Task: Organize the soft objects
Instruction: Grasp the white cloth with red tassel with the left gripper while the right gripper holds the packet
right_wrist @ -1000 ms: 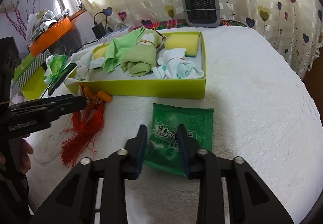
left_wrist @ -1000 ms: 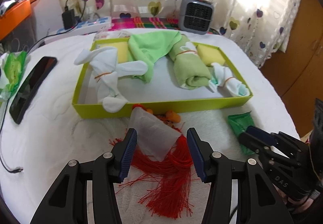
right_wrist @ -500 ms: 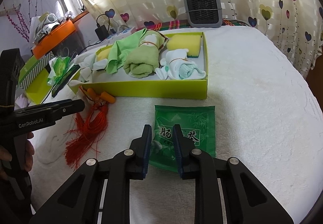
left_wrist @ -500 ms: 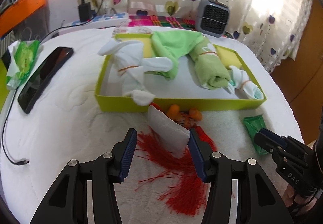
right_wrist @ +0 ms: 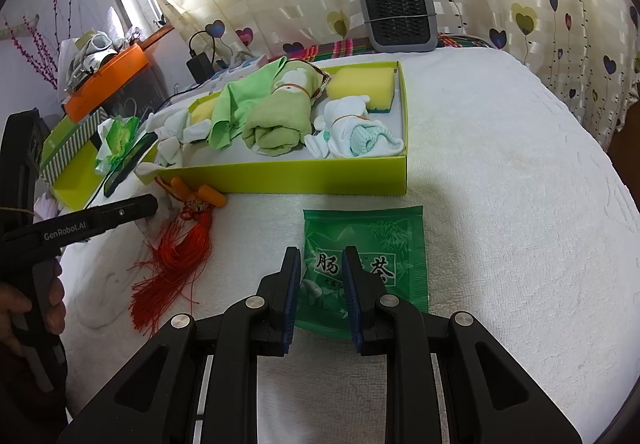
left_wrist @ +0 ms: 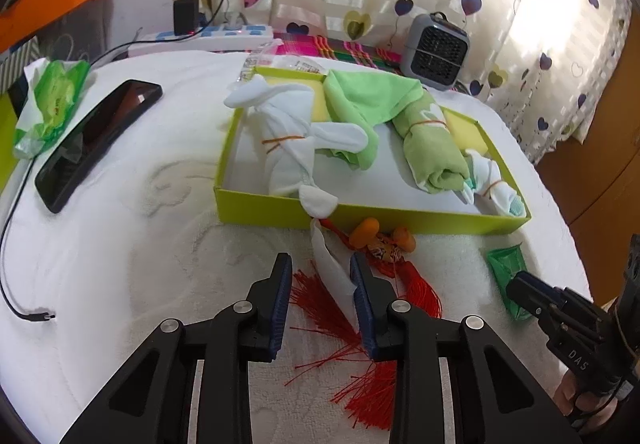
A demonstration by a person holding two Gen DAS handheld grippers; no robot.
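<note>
Left gripper (left_wrist: 320,284) part open over tassel (left_wrist: 384,284), white pouch (left_wrist: 332,268) between fingers, right gripper (right_wrist: 318,276) narrowly open astride green packet (right_wrist: 372,260), near box (right_wrist: 320,176) front wall.

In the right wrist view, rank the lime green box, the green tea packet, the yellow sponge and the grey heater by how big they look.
1. lime green box
2. green tea packet, though it lies nearest the camera
3 and 4. grey heater and yellow sponge: they look alike, and the heater stands farther back, so no ranking.
</note>
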